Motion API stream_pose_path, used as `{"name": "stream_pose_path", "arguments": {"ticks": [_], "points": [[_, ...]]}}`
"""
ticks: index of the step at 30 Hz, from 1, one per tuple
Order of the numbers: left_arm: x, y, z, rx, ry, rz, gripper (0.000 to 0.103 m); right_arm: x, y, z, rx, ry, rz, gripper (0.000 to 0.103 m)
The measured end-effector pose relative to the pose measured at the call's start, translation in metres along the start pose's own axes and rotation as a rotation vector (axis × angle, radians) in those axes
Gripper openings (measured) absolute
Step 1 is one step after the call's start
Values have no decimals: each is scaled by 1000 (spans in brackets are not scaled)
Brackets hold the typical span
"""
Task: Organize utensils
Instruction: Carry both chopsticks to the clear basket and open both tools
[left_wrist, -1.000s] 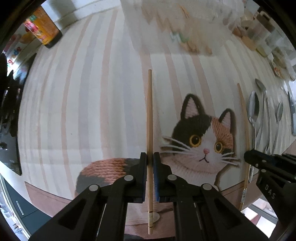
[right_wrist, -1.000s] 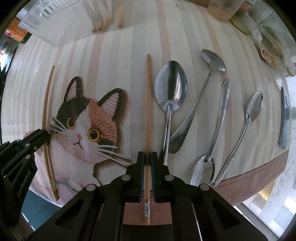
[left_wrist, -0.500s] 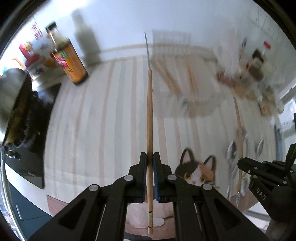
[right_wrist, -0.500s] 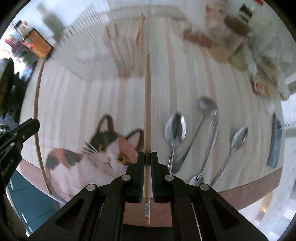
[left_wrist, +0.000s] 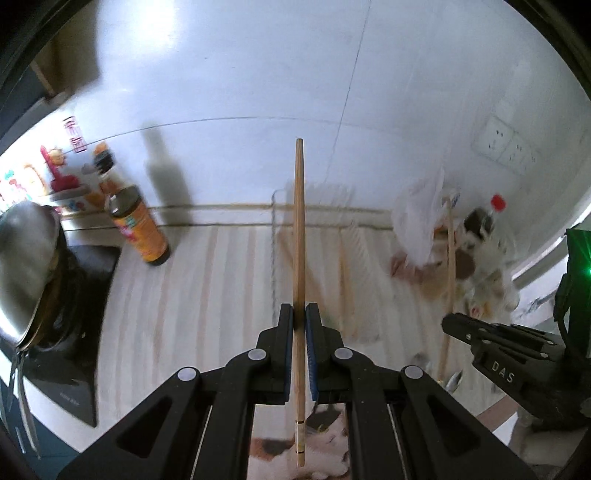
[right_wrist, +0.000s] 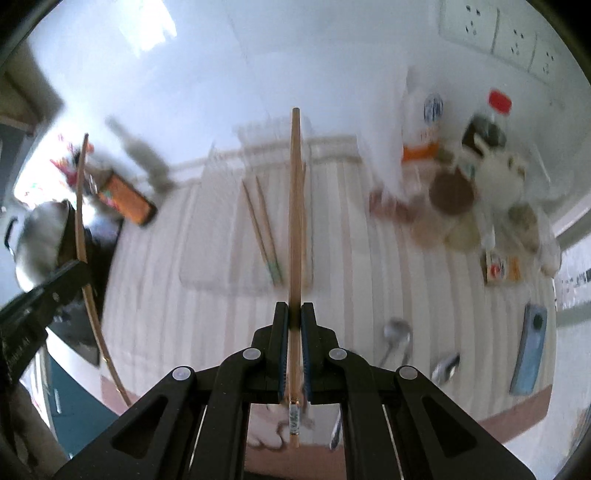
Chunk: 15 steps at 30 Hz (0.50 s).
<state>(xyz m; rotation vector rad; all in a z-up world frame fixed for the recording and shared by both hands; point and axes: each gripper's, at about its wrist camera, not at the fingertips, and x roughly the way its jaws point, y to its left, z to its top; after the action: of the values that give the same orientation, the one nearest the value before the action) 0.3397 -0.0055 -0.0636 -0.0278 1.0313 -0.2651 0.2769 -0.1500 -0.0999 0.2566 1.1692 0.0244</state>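
Note:
My left gripper (left_wrist: 299, 314) is shut on a wooden chopstick (left_wrist: 299, 229) that points up and away, high above the striped mat. The right gripper (right_wrist: 294, 314) is shut on a second wooden chopstick (right_wrist: 294, 206) in the same way. Each gripper shows in the other's view: the right gripper (left_wrist: 448, 320) with its chopstick (left_wrist: 448, 266) at the right, the left gripper (right_wrist: 79, 264) with its chopstick (right_wrist: 83, 236) at the left. A clear tray (right_wrist: 207, 254) at the back of the mat holds a pair of chopsticks (right_wrist: 264, 232). Spoons (right_wrist: 397, 332) lie on the mat at the right.
An orange bottle (left_wrist: 142, 230) stands at the back left by a black hob (left_wrist: 79, 332) and a steel pot (left_wrist: 27, 273). Jars, bags and a red-capped bottle (right_wrist: 491, 125) crowd the back right. A blue case (right_wrist: 528, 354) lies at the right edge. The white wall rises behind.
Both grippers have risen well above the cat mat with their chopsticks and tilted up, so the wall, the tray and the back of the counter have come into view.

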Motion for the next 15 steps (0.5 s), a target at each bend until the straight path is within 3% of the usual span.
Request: {"name": "stream_pose_path", "arguments": {"ticks": [8, 15], "points": [[73, 4, 62, -101, 138, -78, 4, 39, 9, 90, 14, 9, 29, 7], [140, 1, 81, -122, 261, -60, 4, 99, 18, 128, 19, 83, 7, 7]]}}
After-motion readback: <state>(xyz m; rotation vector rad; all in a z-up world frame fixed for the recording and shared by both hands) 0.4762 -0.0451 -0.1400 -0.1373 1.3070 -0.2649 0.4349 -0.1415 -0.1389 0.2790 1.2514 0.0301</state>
